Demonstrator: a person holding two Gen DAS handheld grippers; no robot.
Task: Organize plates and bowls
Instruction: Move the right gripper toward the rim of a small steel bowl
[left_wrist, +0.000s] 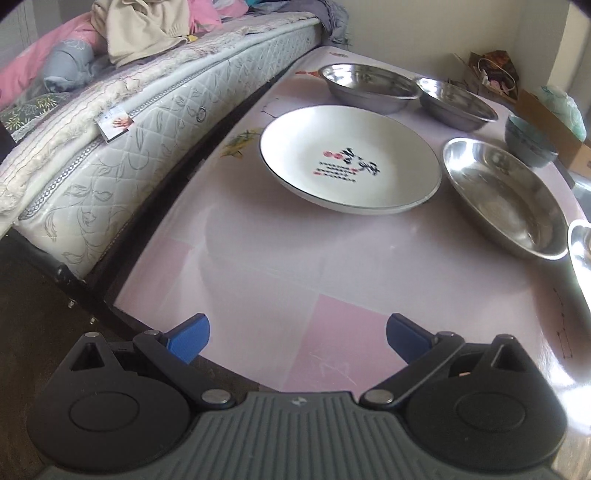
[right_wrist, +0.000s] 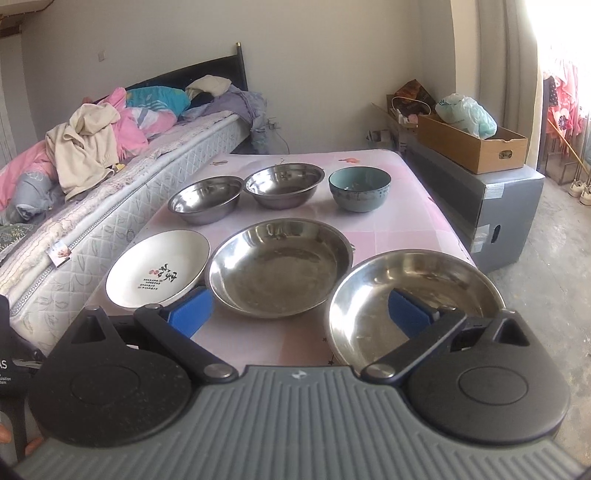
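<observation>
On the pink table (right_wrist: 399, 225) lie a white plate with black writing (right_wrist: 157, 273), a steel plate (right_wrist: 279, 266) in the middle and a second steel plate (right_wrist: 413, 306) at the front right. Behind them stand two steel bowls (right_wrist: 205, 199) (right_wrist: 284, 184) and a teal bowl (right_wrist: 359, 188). My right gripper (right_wrist: 299, 314) is open above the table's front edge, its right finger over the nearest steel plate. My left gripper (left_wrist: 297, 338) is open and empty over the table's near left corner, well short of the white plate (left_wrist: 351, 158). The steel plate (left_wrist: 506, 195) and steel bowls (left_wrist: 369, 86) lie farther off.
A bed (right_wrist: 110, 192) with piled clothes and bedding runs along the table's left side. Right of the table stands a grey box (right_wrist: 480, 206) carrying a cardboard box (right_wrist: 472, 144) with a plastic bag. Bare concrete floor (right_wrist: 554, 295) lies to the right.
</observation>
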